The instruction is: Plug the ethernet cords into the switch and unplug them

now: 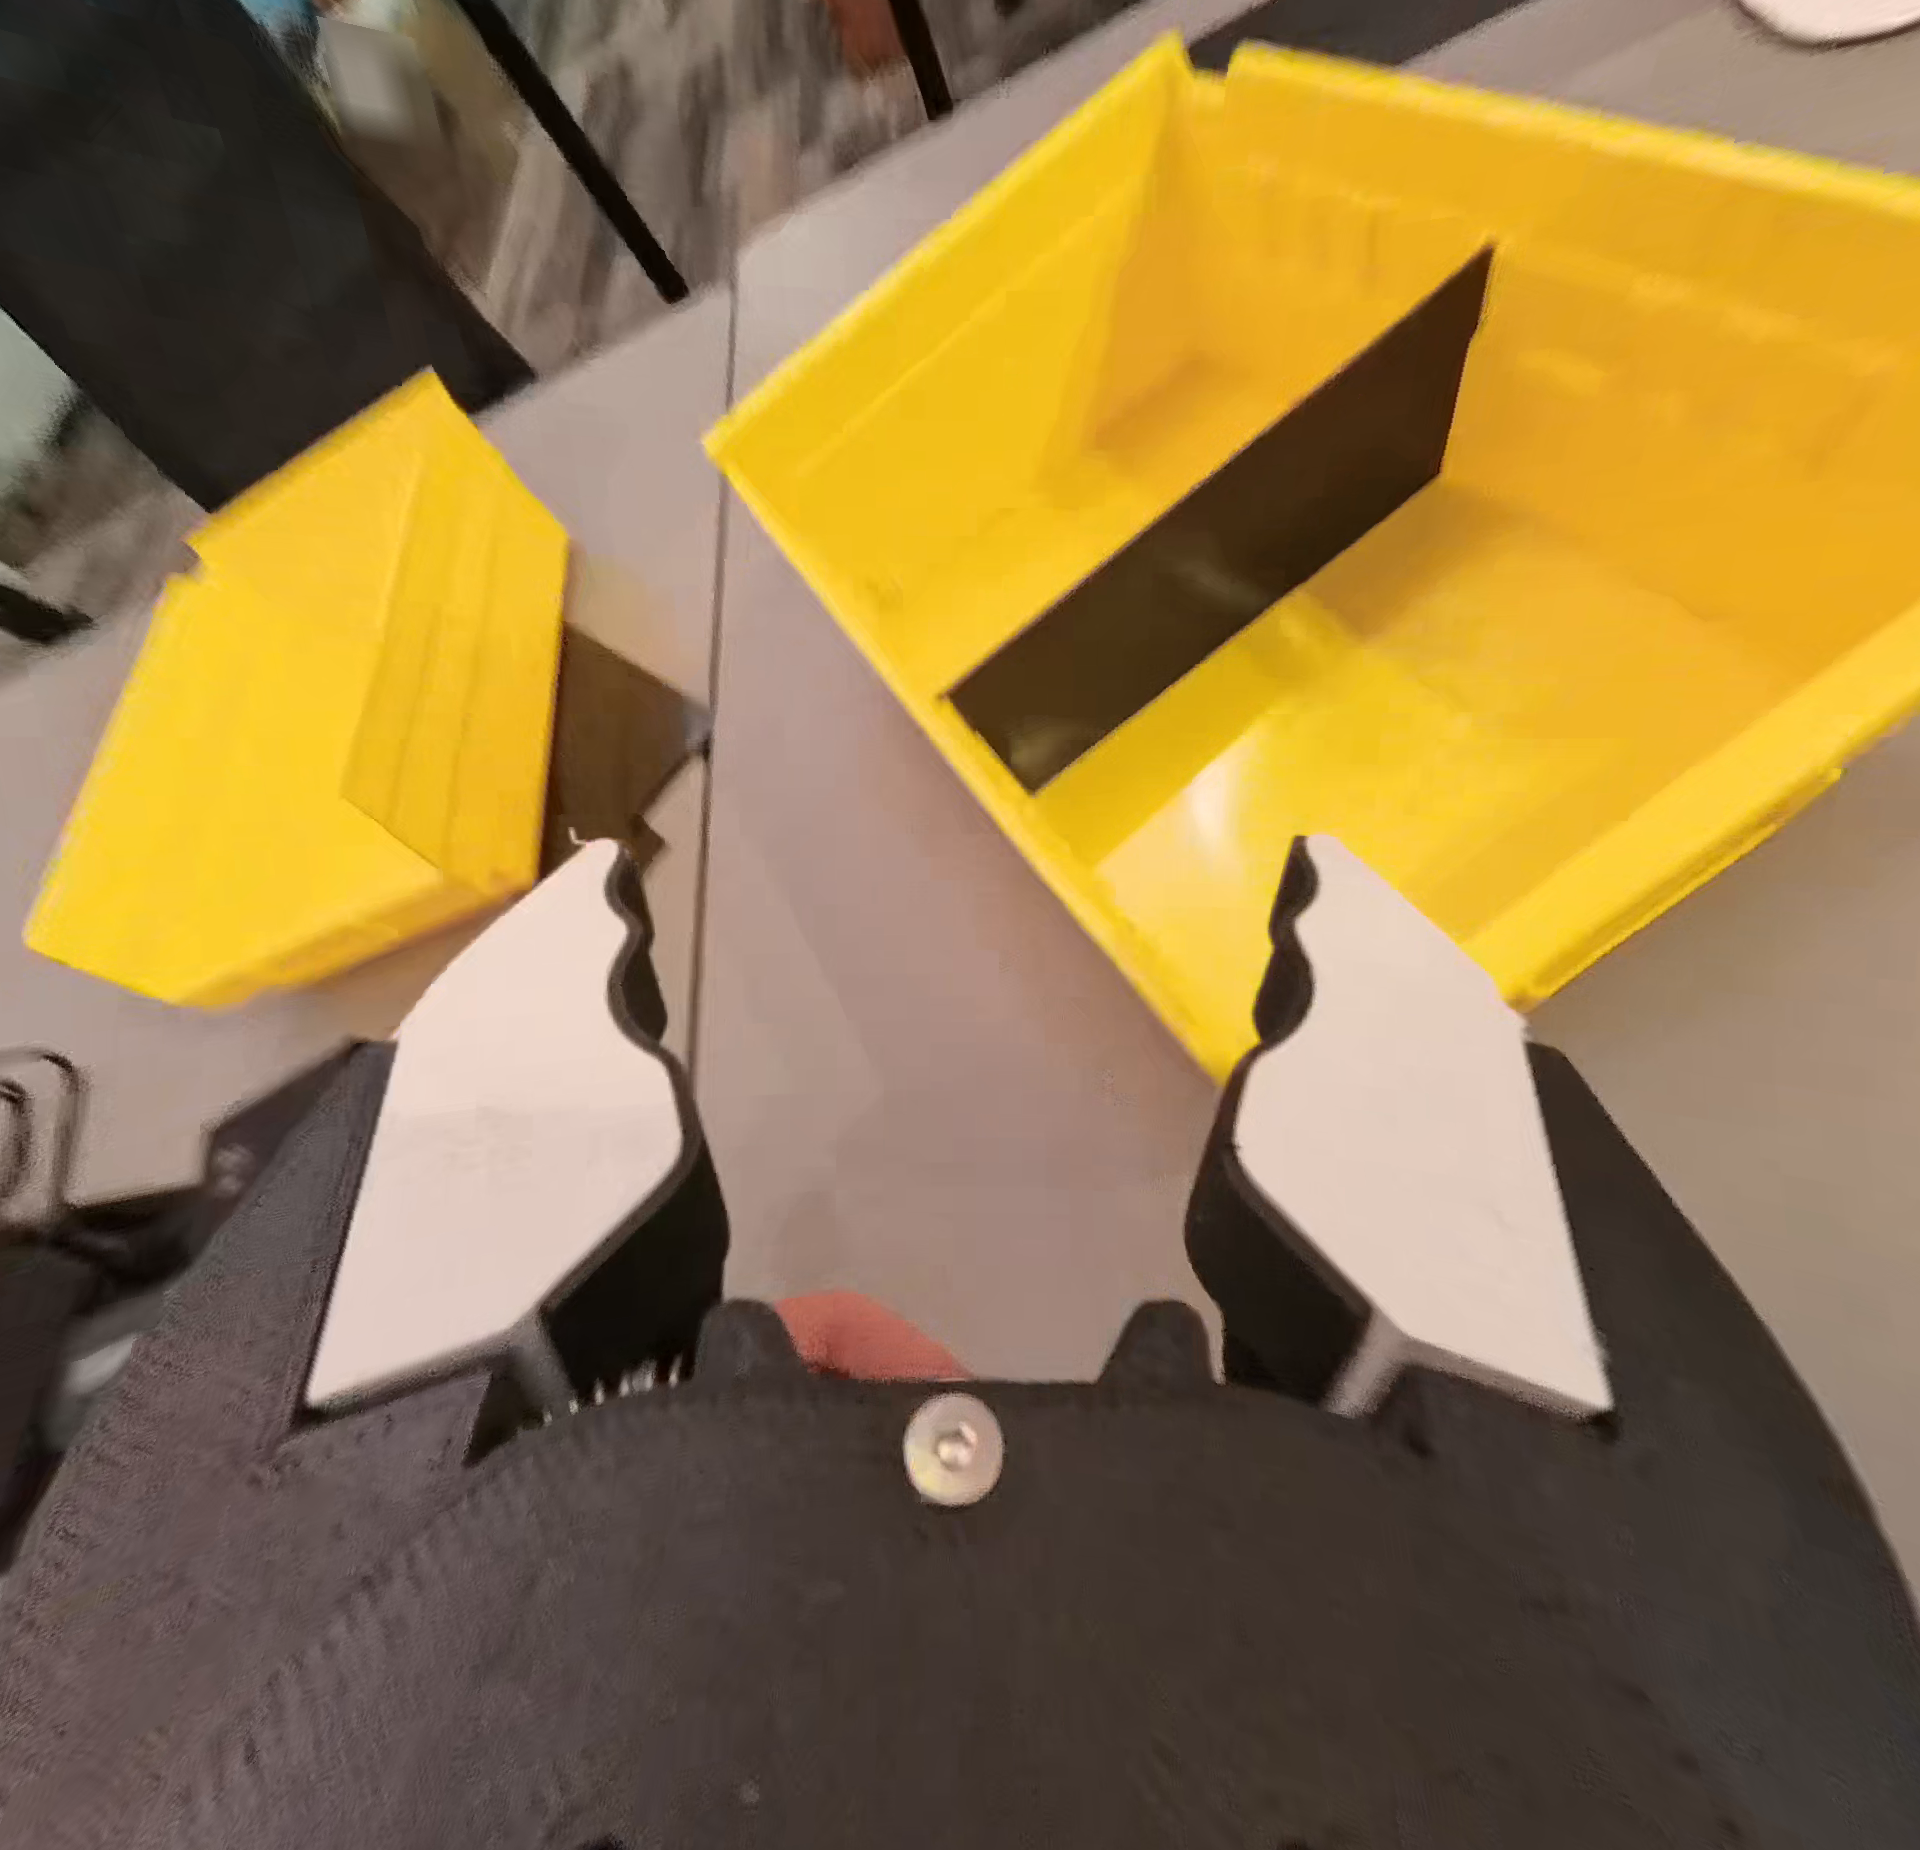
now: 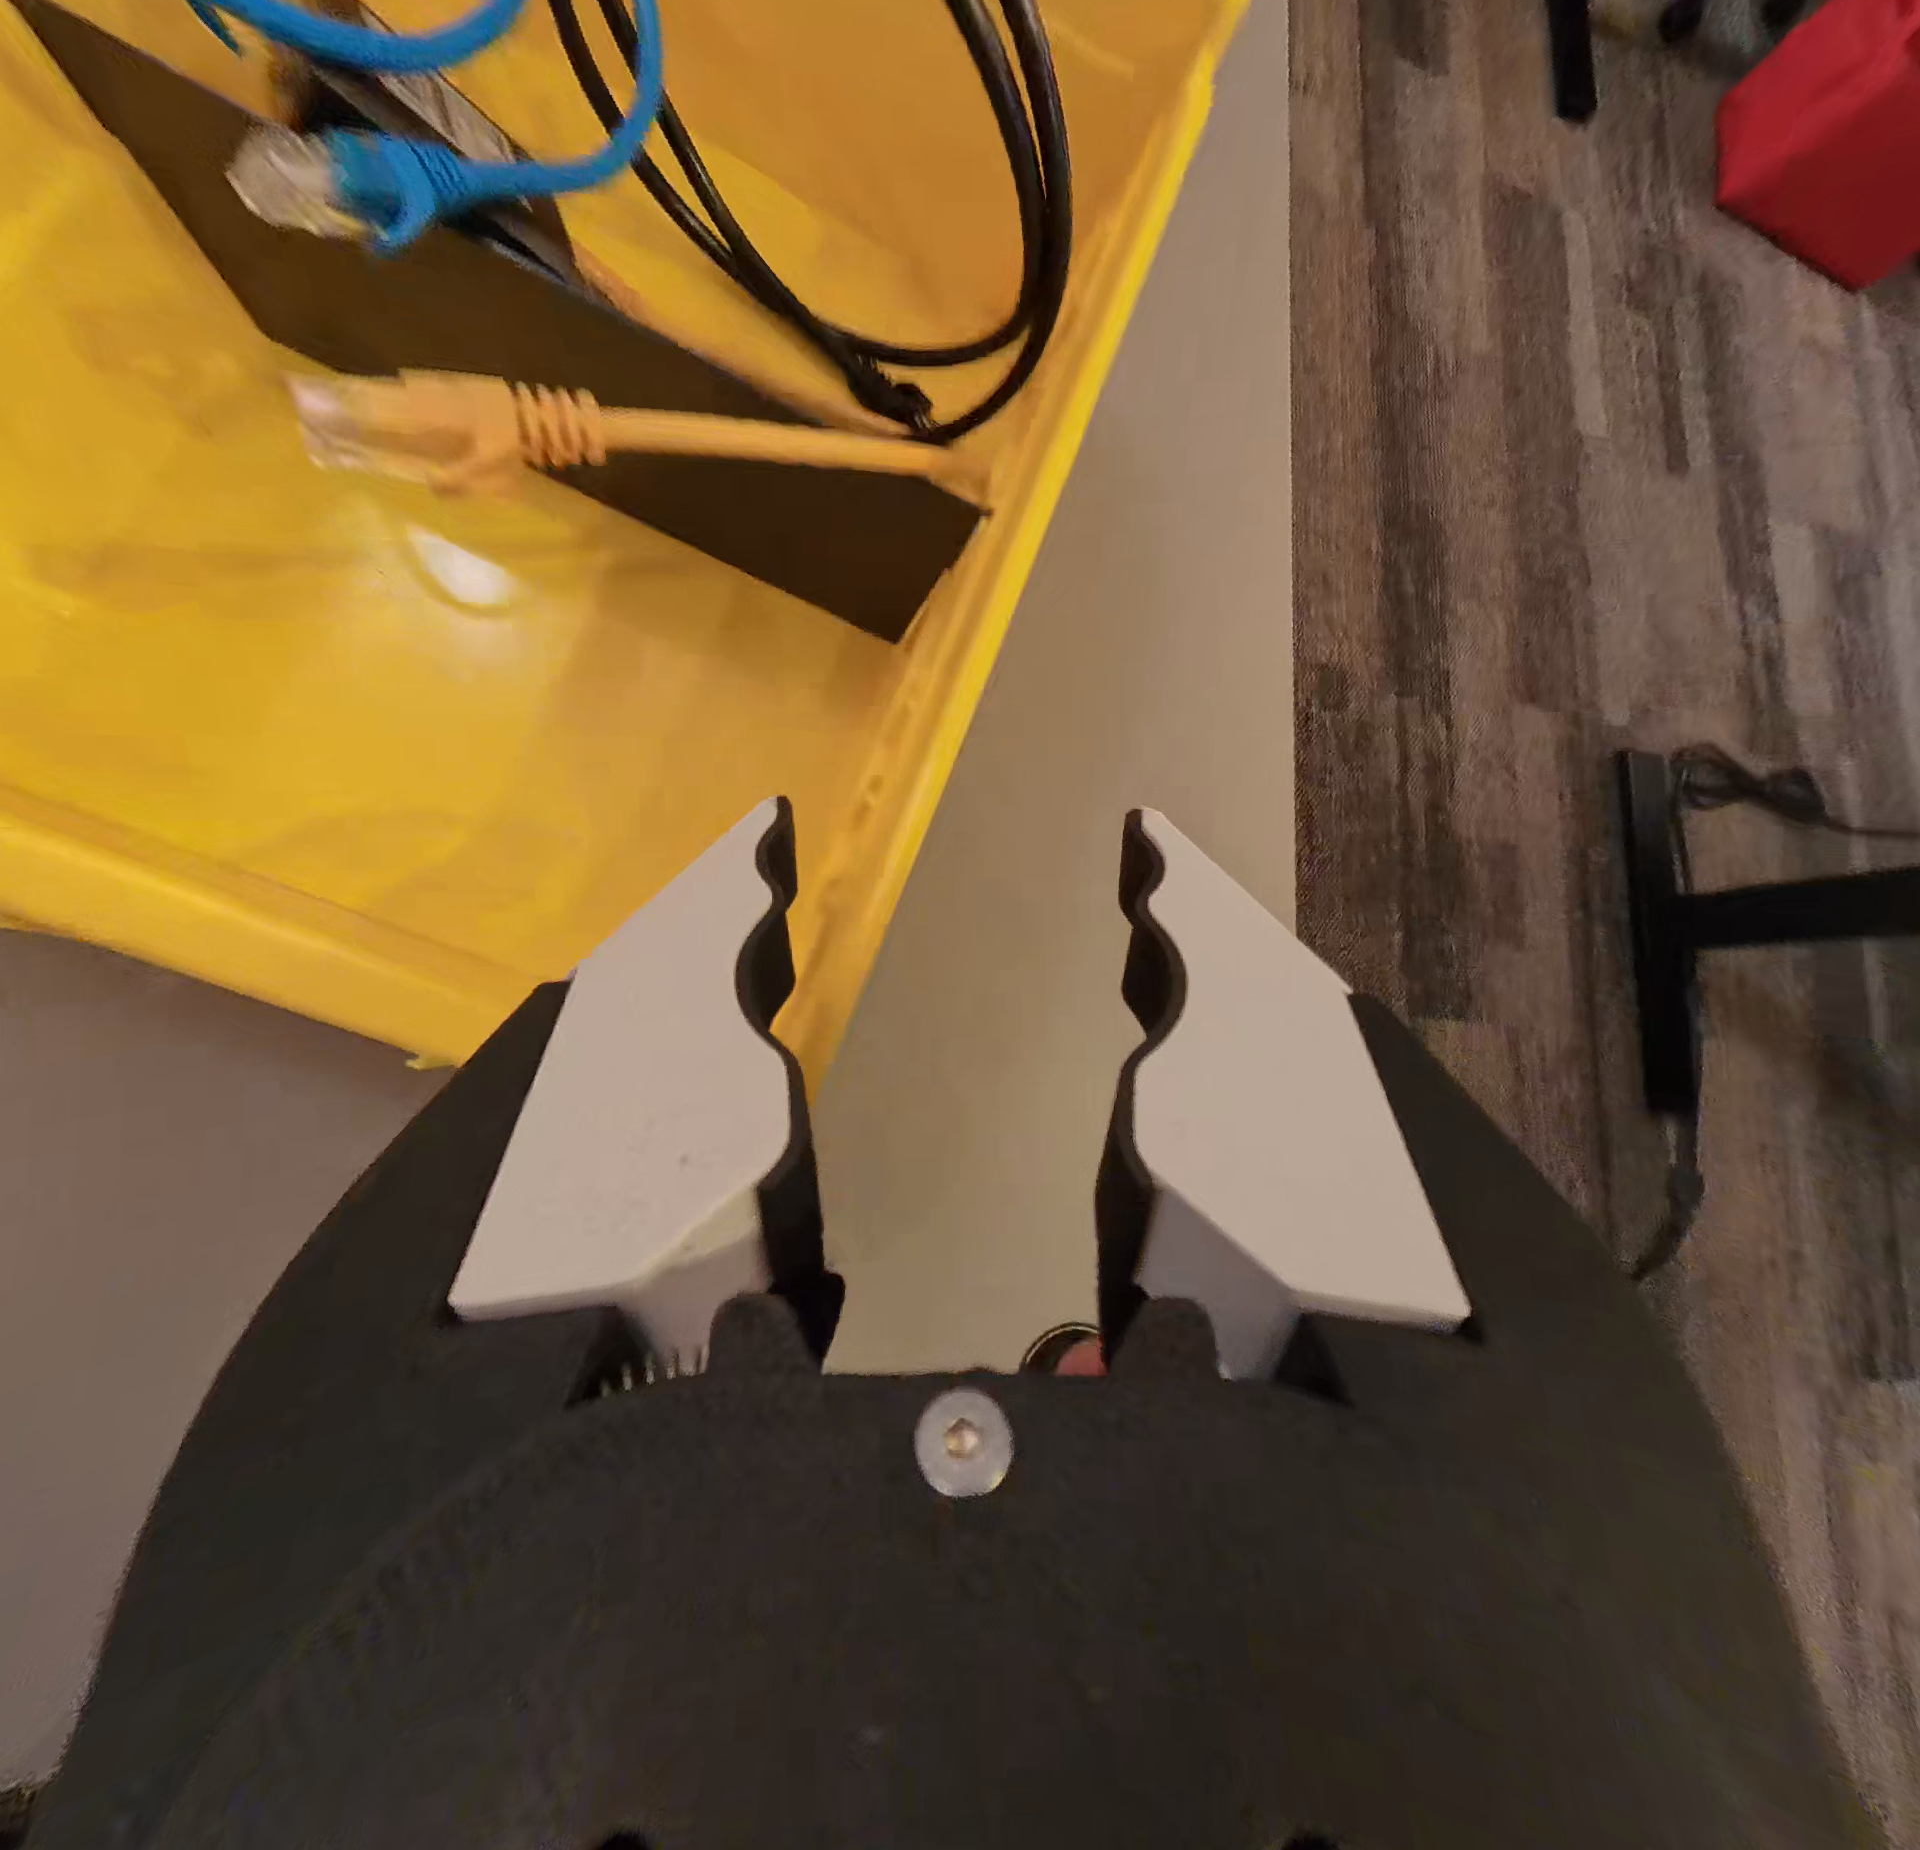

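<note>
Ethernet cords (image 2: 582, 429), blue, orange and black, lie unplugged in the yellow bin (image 2: 1132, 273); left gripper (image 1: 961, 855) and right gripper (image 2: 956, 813) gape empty.

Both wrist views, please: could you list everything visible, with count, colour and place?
Bin: one, yellow, on the table, right view; black divider inside.
Bins, left view: two, yellow; large one with a black divider ahead, smaller one to the left.
Ethernet cords: one blue, one orange, plugs lying over the divider.
Black cable: coiled in the bin's far compartment.
Table: one, grey.
Floor: wood-pattern, right of the table.
Red box: one, on the floor.
Left gripper: open, empty.
Right gripper: open, empty.
</note>
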The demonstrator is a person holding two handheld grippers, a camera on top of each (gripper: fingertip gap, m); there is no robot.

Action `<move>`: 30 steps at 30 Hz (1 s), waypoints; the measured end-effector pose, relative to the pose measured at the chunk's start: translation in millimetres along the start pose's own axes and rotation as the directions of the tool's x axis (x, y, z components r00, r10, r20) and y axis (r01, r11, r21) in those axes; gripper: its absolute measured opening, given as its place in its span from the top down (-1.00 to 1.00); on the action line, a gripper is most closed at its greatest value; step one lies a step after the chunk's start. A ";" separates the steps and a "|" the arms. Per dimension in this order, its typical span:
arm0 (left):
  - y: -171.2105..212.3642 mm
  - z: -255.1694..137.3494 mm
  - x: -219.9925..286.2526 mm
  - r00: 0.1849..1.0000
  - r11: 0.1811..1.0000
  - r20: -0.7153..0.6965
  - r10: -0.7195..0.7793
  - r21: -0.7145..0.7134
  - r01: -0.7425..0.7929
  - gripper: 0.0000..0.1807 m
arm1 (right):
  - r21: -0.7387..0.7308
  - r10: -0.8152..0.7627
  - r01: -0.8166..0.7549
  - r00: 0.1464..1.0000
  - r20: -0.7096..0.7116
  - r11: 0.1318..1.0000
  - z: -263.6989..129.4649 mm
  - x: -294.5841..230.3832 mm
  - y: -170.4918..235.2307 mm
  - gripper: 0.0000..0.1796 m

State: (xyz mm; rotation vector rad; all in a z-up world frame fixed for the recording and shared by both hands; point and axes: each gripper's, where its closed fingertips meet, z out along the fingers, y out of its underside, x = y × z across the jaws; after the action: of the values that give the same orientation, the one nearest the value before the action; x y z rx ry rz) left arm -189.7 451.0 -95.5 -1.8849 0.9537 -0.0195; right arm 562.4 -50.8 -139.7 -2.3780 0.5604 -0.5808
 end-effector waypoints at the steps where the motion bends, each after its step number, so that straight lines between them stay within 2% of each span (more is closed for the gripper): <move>1: 11.9 4.8 1.3 0.999 0.999 -0.028 -0.041 -0.032 0.040 -0.22 | 0.009 0.022 -0.022 1.000 0.006 1.000 3.4 -0.2 3.6 0.31; 2: 23.0 10.6 5.4 0.995 0.995 -0.060 -0.078 -0.062 0.074 -0.20 | 0.020 0.051 -0.052 0.998 0.026 0.998 7.2 -2.5 6.0 0.31; 4: 38.8 22.9 17.6 0.982 0.985 -0.121 -0.143 -0.112 0.129 -0.30 | 0.013 0.104 -0.106 0.991 0.085 0.994 14.8 -11.3 11.8 0.32; 6: 45.8 33.8 29.9 0.968 0.977 -0.167 -0.188 -0.131 0.167 -0.27 | -0.016 0.096 -0.096 0.993 0.064 0.995 22.7 -11.9 19.7 0.32; 9: 48.5 45.4 44.0 0.947 0.971 -0.235 -0.217 -0.155 0.184 0.07 | -0.030 0.120 -0.117 0.985 0.123 0.993 32.3 -25.3 22.9 0.47; 11: 48.0 49.4 48.2 0.944 0.971 -0.256 -0.207 -0.172 0.166 0.39 | -0.002 0.121 -0.122 0.983 0.138 0.993 33.2 -28.5 17.6 0.75; 12: 47.8 51.4 47.8 0.949 0.974 -0.253 -0.186 -0.173 0.145 0.55 | 0.002 0.122 -0.124 0.984 0.126 0.992 33.9 -27.9 16.4 0.82; 15: 47.5 57.0 41.6 0.954 0.975 -0.243 -0.176 -0.175 0.135 0.66 | -0.002 0.122 -0.122 0.988 0.093 0.993 34.8 -25.2 15.6 0.88; 19: 50.3 61.8 24.6 0.946 0.967 -0.229 -0.231 -0.156 0.199 0.93 | -0.003 0.112 -0.112 0.987 0.112 0.994 31.4 -27.8 18.1 0.95; 30: 39.7 53.9 31.4 0.927 0.969 -0.286 -0.244 -0.102 0.224 0.95 | 0.020 0.117 -0.122 0.979 0.164 0.992 19.1 -48.8 22.2 0.96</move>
State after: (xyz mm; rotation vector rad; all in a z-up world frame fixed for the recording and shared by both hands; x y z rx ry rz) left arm -170.4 464.2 -165.7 -2.0886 0.9295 -0.4299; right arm 527.3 -32.5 -180.6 -2.3184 0.6126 -0.3363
